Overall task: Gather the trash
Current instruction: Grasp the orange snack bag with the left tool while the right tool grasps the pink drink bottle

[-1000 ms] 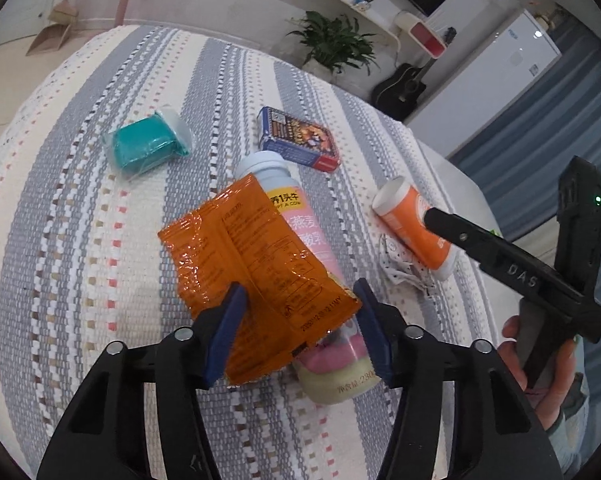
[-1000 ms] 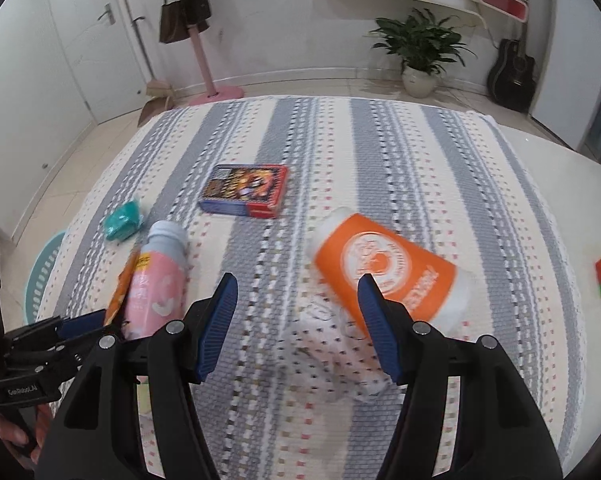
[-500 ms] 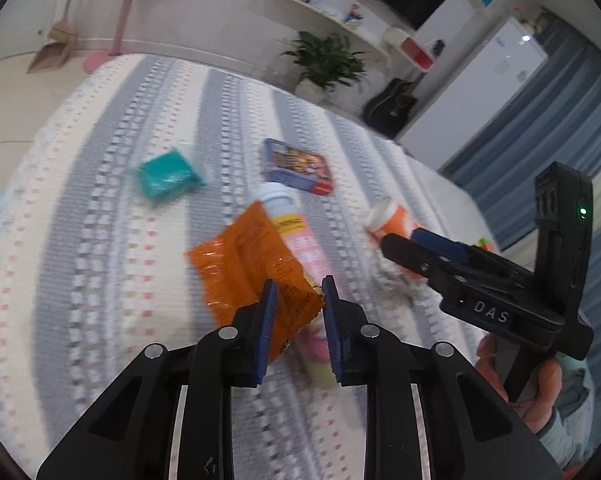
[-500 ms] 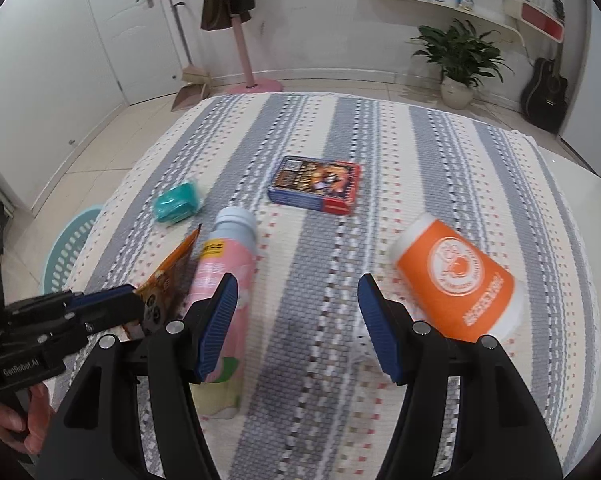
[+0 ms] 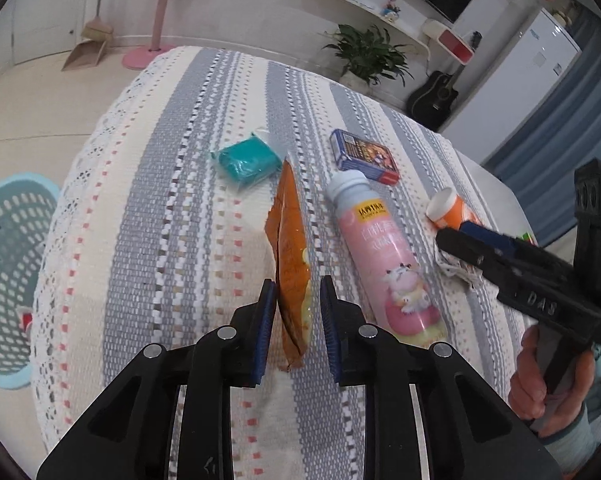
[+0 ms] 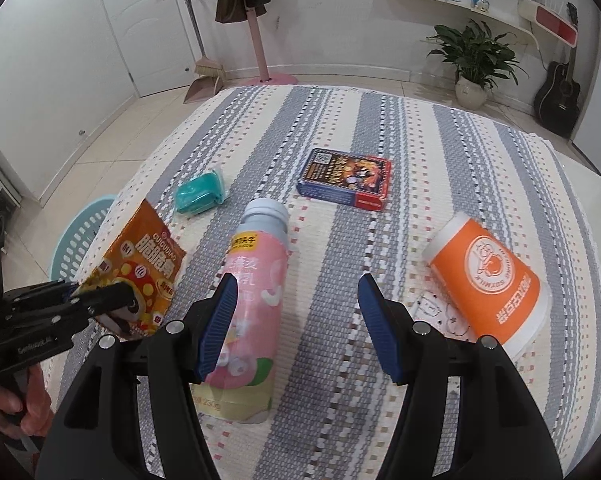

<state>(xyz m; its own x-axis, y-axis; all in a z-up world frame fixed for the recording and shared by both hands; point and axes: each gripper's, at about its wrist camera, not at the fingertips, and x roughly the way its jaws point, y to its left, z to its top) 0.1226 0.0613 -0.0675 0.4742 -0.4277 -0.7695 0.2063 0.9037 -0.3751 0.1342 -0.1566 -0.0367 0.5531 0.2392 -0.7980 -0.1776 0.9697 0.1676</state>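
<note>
One piece of trash is now in hand: the left gripper [image 5: 296, 320], whose jaws stood wide around the orange snack wrapper [image 5: 290, 264] a second ago, has narrowed onto it, and the wrapper, which lay flat across the pink bottle [image 5: 384, 256], now hangs edge-on between the blue pads, lifted off the striped cloth [image 5: 148, 240]. From the right wrist view the same wrapper [image 6: 140, 268] stands up from the left gripper's tips [image 6: 112, 300], clear of the bottle. That looks like a finished pick, so the carry to the bin is probably next. The teal basket [image 5: 8, 264] sits on the floor down and to the left of the left gripper, past the table edge (the likely drop point, with nothing between).

The right gripper [image 6: 296, 324] holds nothing, its jaws standing apart over the cloth; it has drifted leftward from the orange cup [image 6: 488, 276], which now lies off to its right, and the pink bottle [image 6: 252, 292] lies against its left finger. Ahead of both grippers lie a blue card box [image 6: 346, 178] and a teal packet [image 6: 198, 196]. Crumpled white paper [image 5: 458, 268] lies beside the cup, partly hidden behind the right gripper's fingers in the left wrist view.
</note>
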